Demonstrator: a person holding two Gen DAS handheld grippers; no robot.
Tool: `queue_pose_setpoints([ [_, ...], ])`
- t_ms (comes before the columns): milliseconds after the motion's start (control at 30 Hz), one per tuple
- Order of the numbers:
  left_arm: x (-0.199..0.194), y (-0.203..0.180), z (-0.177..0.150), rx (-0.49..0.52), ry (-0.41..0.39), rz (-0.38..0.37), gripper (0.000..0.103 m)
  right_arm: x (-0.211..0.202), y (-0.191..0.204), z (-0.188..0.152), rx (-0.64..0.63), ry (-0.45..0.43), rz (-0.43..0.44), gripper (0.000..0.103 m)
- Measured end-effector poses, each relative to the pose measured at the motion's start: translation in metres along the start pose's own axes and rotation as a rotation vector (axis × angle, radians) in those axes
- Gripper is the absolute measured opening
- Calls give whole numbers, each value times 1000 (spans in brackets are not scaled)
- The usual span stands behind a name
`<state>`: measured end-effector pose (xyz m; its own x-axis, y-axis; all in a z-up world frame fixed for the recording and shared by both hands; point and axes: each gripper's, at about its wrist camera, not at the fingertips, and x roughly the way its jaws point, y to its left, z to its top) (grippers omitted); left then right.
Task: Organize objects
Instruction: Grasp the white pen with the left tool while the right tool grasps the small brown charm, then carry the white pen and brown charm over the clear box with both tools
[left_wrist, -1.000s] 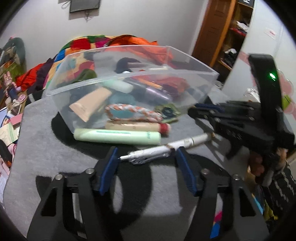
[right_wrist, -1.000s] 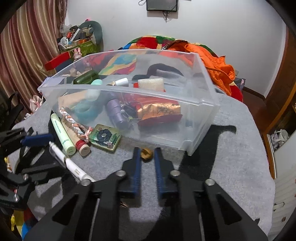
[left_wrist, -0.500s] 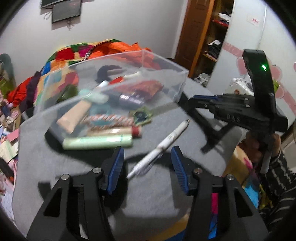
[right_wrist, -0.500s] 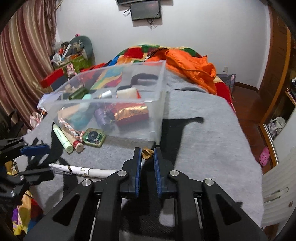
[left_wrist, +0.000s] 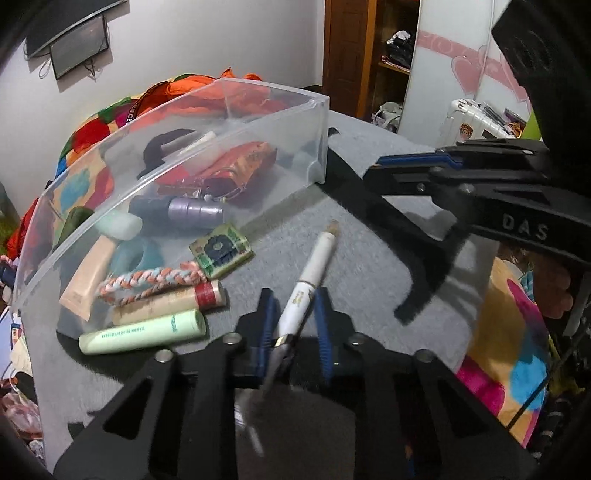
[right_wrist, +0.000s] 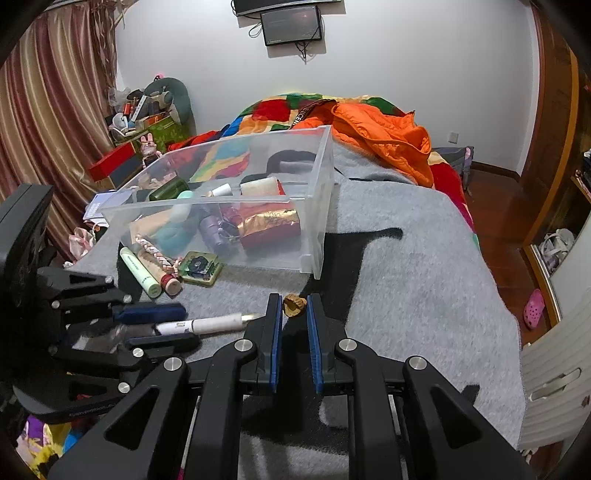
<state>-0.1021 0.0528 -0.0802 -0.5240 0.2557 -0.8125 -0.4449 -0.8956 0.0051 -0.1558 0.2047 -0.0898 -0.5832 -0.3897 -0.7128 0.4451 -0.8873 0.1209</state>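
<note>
The left gripper (left_wrist: 293, 325) is closing its jaws around the pen (left_wrist: 312, 277), which points forward from between them. Ahead and to its left lie two tubes (left_wrist: 147, 330) side by side, with a braided cord (left_wrist: 147, 280) behind them. The tilted bin (left_wrist: 207, 147) stands further ahead. Between the fingertips of the right gripper (right_wrist: 294, 308) sits a small object (right_wrist: 294, 304).

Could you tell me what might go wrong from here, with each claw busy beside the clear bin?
1. The left claw is closing on the white pen near its clip end, so the long barrel may swing or slip out when lifted.
2. The right claw pinches the small brown object only at its fingertips; it could drop onto the grey blanket.
3. Both claws sit close together, so they might collide heading for the clear bin.
</note>
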Motion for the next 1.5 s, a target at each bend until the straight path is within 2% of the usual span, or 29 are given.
queue_pose_setpoints([
  [67, -5, -1, -5, -17, 3, -6, 10, -1, 0, 0, 2, -4, 5, 12],
  [200, -10, 3, -7, -59, -10, 55, 10, -2, 5, 2, 0, -12, 19, 12],
  [533, -48, 9, -6, -129, -118, 36, 10, -14, 18, 12, -20, -51, 36, 12],
  [1100, -94, 59, 35, -223, -277, 115, 10, -20, 34, 60, -66, -153, 36, 12],
  [1300, -89, 83, 54, -237, -270, 128, 10, -11, 38, 78, -66, -169, 35, 12],
  [1500, -69, 106, 73, -235, -215, 119, 10, 13, 42, 90, -59, -136, 40, 12],
])
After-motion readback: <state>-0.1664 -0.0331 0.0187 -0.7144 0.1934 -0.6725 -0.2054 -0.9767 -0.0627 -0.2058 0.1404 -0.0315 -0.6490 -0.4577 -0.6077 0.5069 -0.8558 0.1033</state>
